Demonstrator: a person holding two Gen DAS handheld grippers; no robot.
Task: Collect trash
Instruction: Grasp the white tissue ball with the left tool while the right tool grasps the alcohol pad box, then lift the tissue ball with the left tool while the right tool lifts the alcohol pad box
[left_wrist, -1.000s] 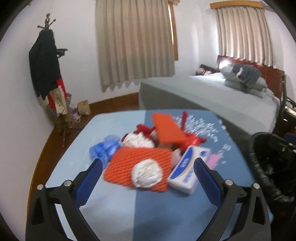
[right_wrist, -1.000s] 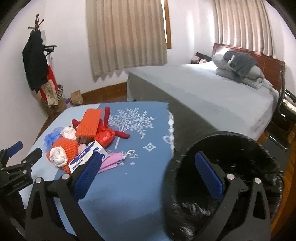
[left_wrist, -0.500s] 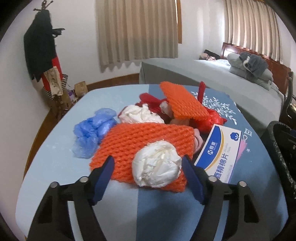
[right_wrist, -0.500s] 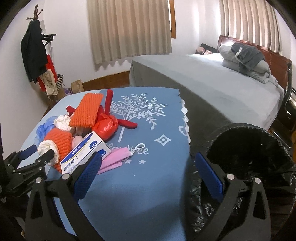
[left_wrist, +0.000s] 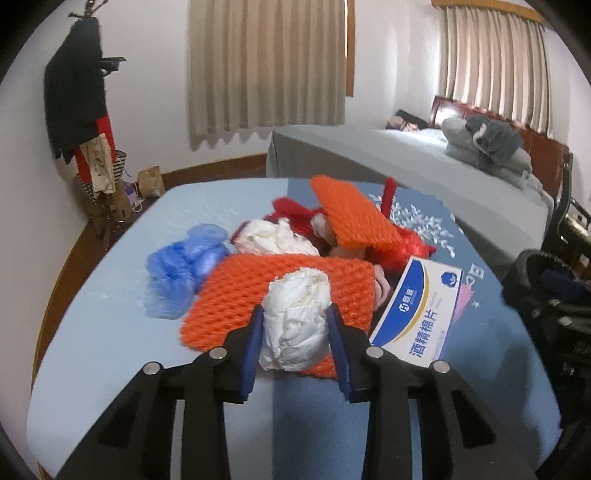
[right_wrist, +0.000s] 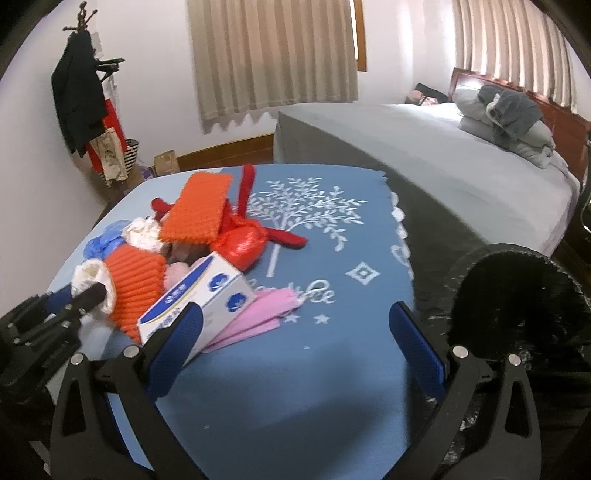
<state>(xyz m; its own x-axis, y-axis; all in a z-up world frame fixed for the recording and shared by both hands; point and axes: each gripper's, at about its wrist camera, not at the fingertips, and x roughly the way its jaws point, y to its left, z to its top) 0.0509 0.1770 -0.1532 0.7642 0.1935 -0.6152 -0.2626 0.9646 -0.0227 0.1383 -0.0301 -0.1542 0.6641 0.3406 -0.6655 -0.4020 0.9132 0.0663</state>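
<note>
Left wrist view: the left gripper (left_wrist: 294, 325) is closing, its 2 blue fingers (left_wrist: 252, 345) flanking the white crumpled wad (left_wrist: 297, 317) and touching its sides. The wad lies on the orange foam net (left_wrist: 236, 295), near the front of the trash pile on the blue desk (left_wrist: 110, 332). At 10 o'clock from the wad sits a blue plastic bundle (left_wrist: 181, 269); at 12 o'clock a second white wad (left_wrist: 275, 238) and a second orange net (left_wrist: 354, 218) propped over red bags (left_wrist: 404, 245). At 3 o'clock, just beside the right finger, a blue-and-white box (left_wrist: 421, 314) leans on the pile. A coat rack (left_wrist: 77, 103) stands at the left wall, and a bed (left_wrist: 406, 162) lies beyond the desk.

The right wrist view alone shows the pink folded paper (right_wrist: 258, 317) beside the box (right_wrist: 207, 295), the white tree print on the desk cloth (right_wrist: 306, 206), and the round mouth of the black-lined bin (right_wrist: 517, 295) at 3 o'clock off the desk edge. The right gripper (right_wrist: 295, 328) stands wide over bare cloth with nothing between its fingers, its left finger overlapping the box in view. The left gripper (right_wrist: 79, 295) appears here at 9 o'clock, on the wad (right_wrist: 90, 277).
</note>
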